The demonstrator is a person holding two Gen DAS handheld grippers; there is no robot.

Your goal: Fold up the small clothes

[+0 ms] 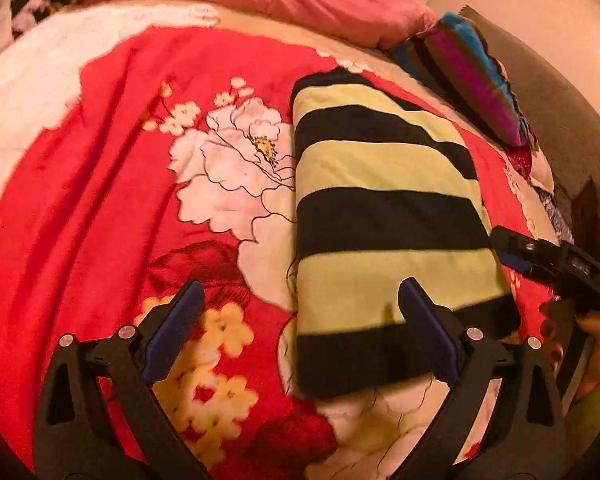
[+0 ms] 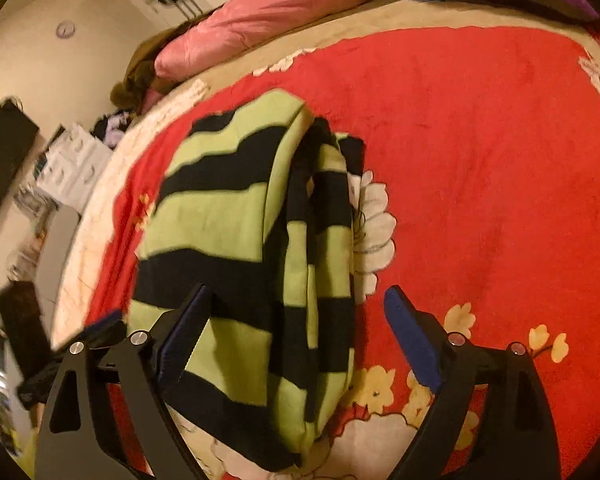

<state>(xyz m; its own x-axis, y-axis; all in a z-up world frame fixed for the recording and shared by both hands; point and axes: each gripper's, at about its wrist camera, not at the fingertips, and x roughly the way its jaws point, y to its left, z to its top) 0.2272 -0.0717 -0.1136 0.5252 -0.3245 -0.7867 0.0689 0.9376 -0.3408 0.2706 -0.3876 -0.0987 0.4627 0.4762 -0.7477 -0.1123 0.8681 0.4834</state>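
Observation:
A green-and-black striped garment (image 1: 384, 216) lies folded into a long rectangle on the red floral blanket (image 1: 100, 168). My left gripper (image 1: 300, 296) is open and empty, hovering over the garment's near left corner. My right gripper (image 1: 540, 252) shows at the garment's right edge in the left wrist view. In the right wrist view the garment (image 2: 228, 240) lies folded in layers, and my right gripper (image 2: 298, 300) is open and empty above its near end. The left gripper's finger (image 2: 104, 326) shows at the lower left there.
A pink quilt (image 1: 284, 0) lies along the far side of the bed. A striped multicolour pillow (image 1: 472, 72) sits at the far right. The room wall with a clock (image 2: 65, 30) and a dark screen (image 2: 4, 160) is beyond the bed's left edge.

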